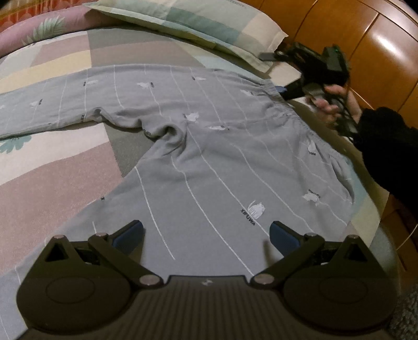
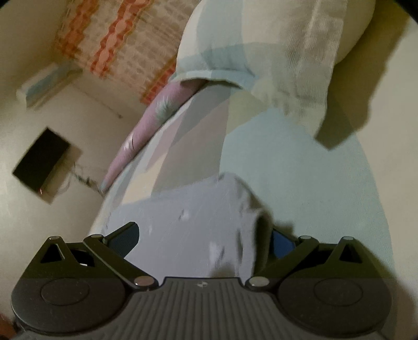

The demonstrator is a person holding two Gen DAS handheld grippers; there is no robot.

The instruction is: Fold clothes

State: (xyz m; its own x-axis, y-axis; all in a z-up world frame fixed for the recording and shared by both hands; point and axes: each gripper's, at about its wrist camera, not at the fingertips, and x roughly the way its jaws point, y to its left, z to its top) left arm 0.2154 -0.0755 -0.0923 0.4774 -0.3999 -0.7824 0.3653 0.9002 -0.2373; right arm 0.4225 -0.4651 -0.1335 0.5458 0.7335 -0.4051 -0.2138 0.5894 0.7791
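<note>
Left gripper: blue-padded fingers spread wide apart, nothing between them; it hovers over one leg of the trousers, near the printed word "XIFUWA".

Right gripper: fingers likewise set apart, with the gathered waistband edge of the trousers lying in the gap, closer to the right-hand finger. Whether a pad touches the cloth cannot be told; the right wrist view is blurred. In the left wrist view the same gripper shows at the far waistband corner, held by a hand in a black sleeve.

Pyjama trousers: grey, thin white vertical stripes, small white animal prints. Spread flat on the bed, waistband toward the right side of the left wrist view, two legs parted in a V toward the left, cloth bunched at the crotch.

Bedsheet: patchwork of pink, cream, grey and pale green blocks with a flower print; lies under the trousers.

Pillow: checked pale green and cream case, at the head of the bed beyond the trousers.

Bolster or rolled quilt: pink with leaf print, beside the pillow.

Headboard: glossy orange-brown wood panels, behind the pillow.

Dark rectangular object: on the pale wall, seen in the right wrist view; kind unclear.
</note>
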